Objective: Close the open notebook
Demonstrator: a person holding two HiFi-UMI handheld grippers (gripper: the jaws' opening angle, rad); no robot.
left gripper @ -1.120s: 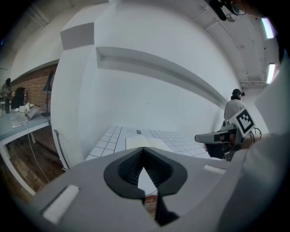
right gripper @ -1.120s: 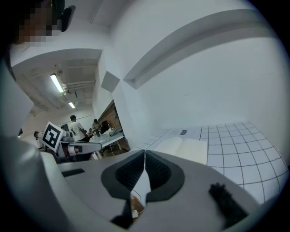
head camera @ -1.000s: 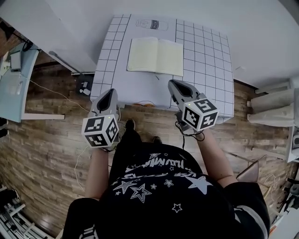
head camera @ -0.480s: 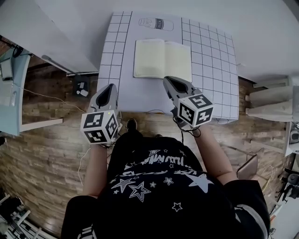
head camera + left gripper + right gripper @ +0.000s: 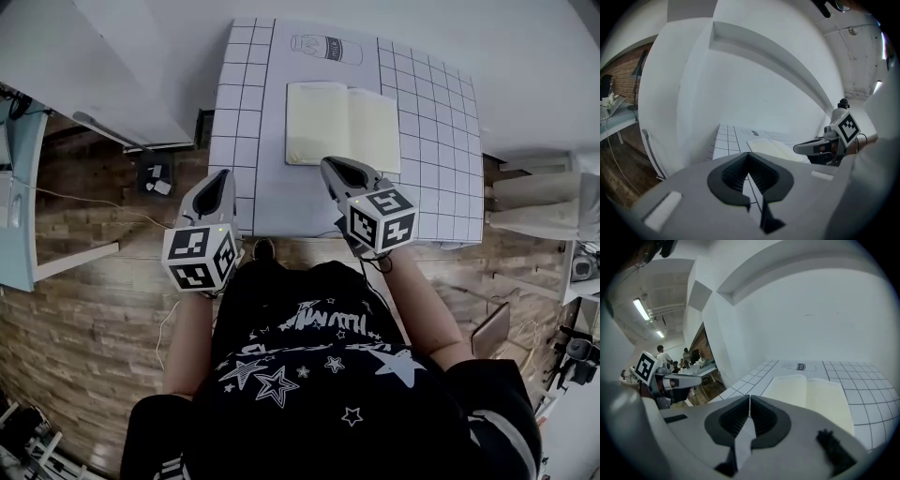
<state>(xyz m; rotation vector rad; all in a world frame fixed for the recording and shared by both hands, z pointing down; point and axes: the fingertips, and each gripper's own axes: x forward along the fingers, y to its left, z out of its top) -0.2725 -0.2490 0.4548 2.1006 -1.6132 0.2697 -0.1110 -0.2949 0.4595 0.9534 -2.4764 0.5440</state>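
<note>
An open notebook [image 5: 342, 127] with blank cream pages lies flat on the white grid mat [image 5: 436, 141]; it also shows in the left gripper view [image 5: 771, 149] and the right gripper view [image 5: 811, 390]. My right gripper [image 5: 328, 165] is shut and empty, its tip just short of the notebook's near edge, close to the spine. My left gripper [image 5: 221, 176] is shut and empty too, over the table's near left corner, to the left of the notebook. Each gripper shows its own jaws together: left [image 5: 749, 154], right [image 5: 749, 397].
A bottle outline [image 5: 326, 47] is printed on the mat beyond the notebook. A white wall stands behind the table. A light-blue desk [image 5: 14, 216] is at the left, white furniture [image 5: 544, 202] at the right, and a small device [image 5: 155, 175] lies on the wooden floor.
Both grippers have moved forward and down toward the table. The right tip has come from the table's front edge to the notebook's near edge; the left one now reaches the table's corner.
</note>
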